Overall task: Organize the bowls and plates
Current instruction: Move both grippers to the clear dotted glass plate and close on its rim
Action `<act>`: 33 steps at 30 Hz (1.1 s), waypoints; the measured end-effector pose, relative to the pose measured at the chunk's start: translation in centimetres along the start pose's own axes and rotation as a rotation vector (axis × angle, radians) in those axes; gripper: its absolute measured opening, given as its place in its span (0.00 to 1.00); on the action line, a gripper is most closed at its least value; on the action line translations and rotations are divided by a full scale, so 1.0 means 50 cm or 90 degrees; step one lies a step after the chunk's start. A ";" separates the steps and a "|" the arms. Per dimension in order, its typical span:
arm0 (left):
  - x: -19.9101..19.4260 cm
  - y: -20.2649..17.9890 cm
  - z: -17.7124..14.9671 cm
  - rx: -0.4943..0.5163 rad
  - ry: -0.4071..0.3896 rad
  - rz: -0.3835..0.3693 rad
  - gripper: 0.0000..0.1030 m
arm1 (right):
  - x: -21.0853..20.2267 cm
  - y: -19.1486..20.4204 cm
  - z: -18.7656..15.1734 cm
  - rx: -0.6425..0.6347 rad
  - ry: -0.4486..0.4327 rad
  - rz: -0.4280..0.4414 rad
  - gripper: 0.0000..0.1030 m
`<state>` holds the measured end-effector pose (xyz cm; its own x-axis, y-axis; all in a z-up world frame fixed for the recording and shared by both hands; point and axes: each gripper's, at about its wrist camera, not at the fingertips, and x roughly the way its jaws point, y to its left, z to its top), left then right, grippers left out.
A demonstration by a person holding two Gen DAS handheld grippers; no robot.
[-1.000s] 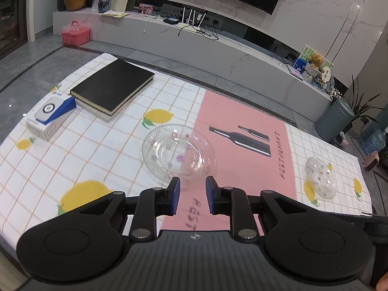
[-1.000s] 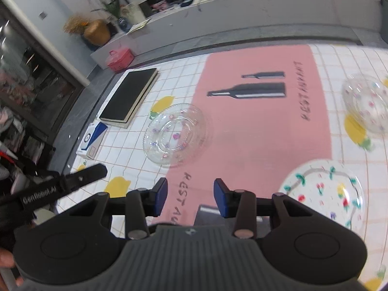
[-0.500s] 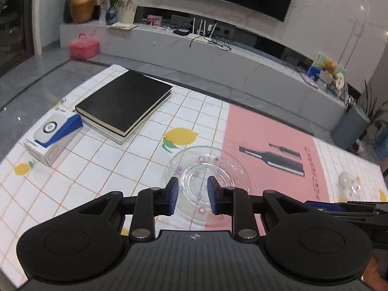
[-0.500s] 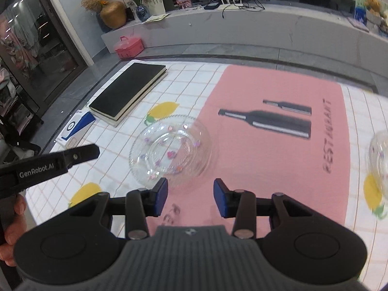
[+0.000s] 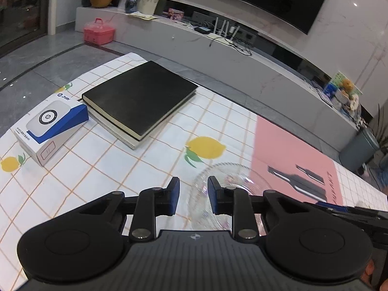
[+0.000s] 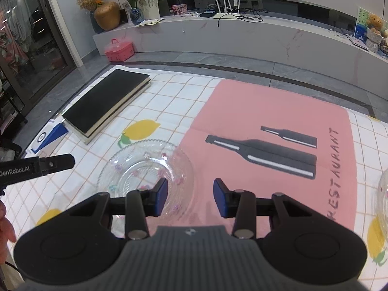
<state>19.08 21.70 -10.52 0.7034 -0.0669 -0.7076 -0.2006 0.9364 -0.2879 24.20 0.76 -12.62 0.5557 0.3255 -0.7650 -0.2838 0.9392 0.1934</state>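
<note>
The left tool (image 5: 191, 194) hangs low over the counter (image 5: 101, 169), which is covered by a checked cloth with lemon prints. Its jaws stand part open and are closing at this moment. The left rim of a clear glass plate (image 5: 232, 177) lies in the gap between its blue pads (image 5: 175, 195), but the pads do not press on it, so the tool has hold of nothing. Most of the plate spreads to the right of this tool and partly under its right finger.

Ahead and to the left of the left tool lies a black book (image 5: 140, 99) on top of a second, paler one. Just beside the books, further left, sits a white and blue box (image 5: 51, 123).

The right tool (image 6: 190, 198) is also part open and empty. The same glass plate (image 6: 145, 167) rests on the cloth just ahead and to the left of it, with the tool's left pad over the plate's near right part. Its right pad is over the pink mat (image 6: 278, 121) printed with two dark bottles. At the far right edge of this view, the curved rim of another clear glass dish (image 6: 382, 194) shows. The tip of the left tool reaches in from the left, short of the plate's rim.
</note>
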 end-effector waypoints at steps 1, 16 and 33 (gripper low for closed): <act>0.007 0.005 0.002 -0.001 -0.004 0.005 0.29 | 0.008 -0.002 0.002 0.004 0.001 0.007 0.40; 0.091 0.037 -0.033 -0.043 0.071 -0.057 0.29 | 0.097 -0.028 -0.011 0.072 0.068 0.008 0.32; 0.118 0.021 -0.042 -0.044 0.086 -0.074 0.27 | 0.117 -0.025 -0.023 0.085 0.085 0.051 0.14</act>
<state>21.58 21.57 -16.34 0.6272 -0.2231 -0.7462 -0.1735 0.8939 -0.4132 26.91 1.34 -18.03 0.4248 0.3906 -0.8167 -0.2125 0.9199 0.3295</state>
